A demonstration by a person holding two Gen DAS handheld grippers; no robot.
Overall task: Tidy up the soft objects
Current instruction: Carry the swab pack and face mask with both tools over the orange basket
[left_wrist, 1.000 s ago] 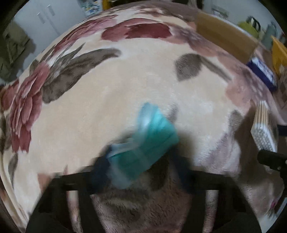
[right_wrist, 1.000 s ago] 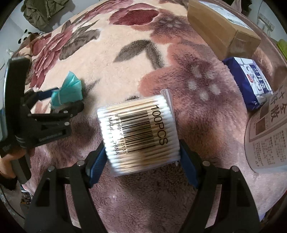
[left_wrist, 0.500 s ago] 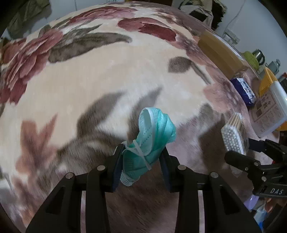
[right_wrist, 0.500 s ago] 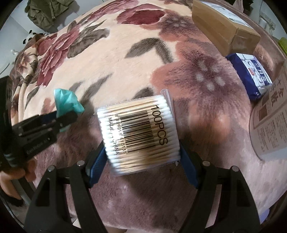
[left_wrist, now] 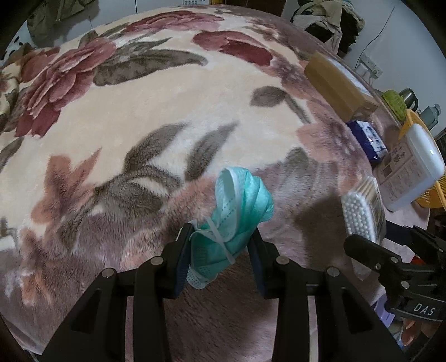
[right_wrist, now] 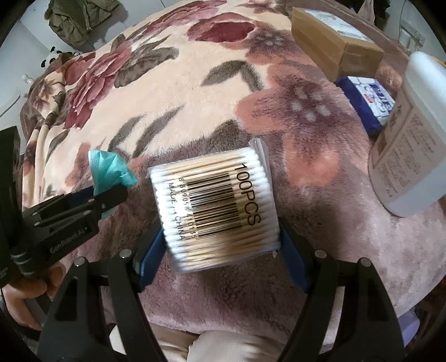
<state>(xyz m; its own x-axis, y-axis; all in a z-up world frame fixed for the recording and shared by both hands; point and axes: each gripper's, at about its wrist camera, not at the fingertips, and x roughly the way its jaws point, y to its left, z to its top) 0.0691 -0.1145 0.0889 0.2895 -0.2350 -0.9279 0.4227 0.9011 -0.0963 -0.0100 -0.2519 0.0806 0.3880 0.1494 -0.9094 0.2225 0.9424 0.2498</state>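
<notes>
A crumpled teal face mask (left_wrist: 237, 220) hangs between the blue pads of my left gripper (left_wrist: 220, 250), which is shut on it above the floral blanket (left_wrist: 167, 117). In the right wrist view the same mask (right_wrist: 108, 170) shows at the left, with the left gripper's fingers (right_wrist: 83, 206) beside it. My right gripper (right_wrist: 220, 247) is shut on a clear pack of cotton swabs (right_wrist: 214, 208) with a barcode, held above the blanket. That pack (left_wrist: 359, 208) also appears at the right edge of the left wrist view.
A brown cardboard box (right_wrist: 334, 41), a blue tissue pack (right_wrist: 368, 97) and a white labelled bottle (right_wrist: 409, 139) lie at the blanket's right side. A yellow basket (left_wrist: 429, 192) sits under the bottle. A hand (right_wrist: 25, 289) holds the left gripper. Clothes (right_wrist: 78, 19) hang at the back.
My left gripper has closed on the mask and lifted it off the blanket, moving toward the right gripper. The right gripper, still holding the swab pack, has drifted toward the bottle and box.
</notes>
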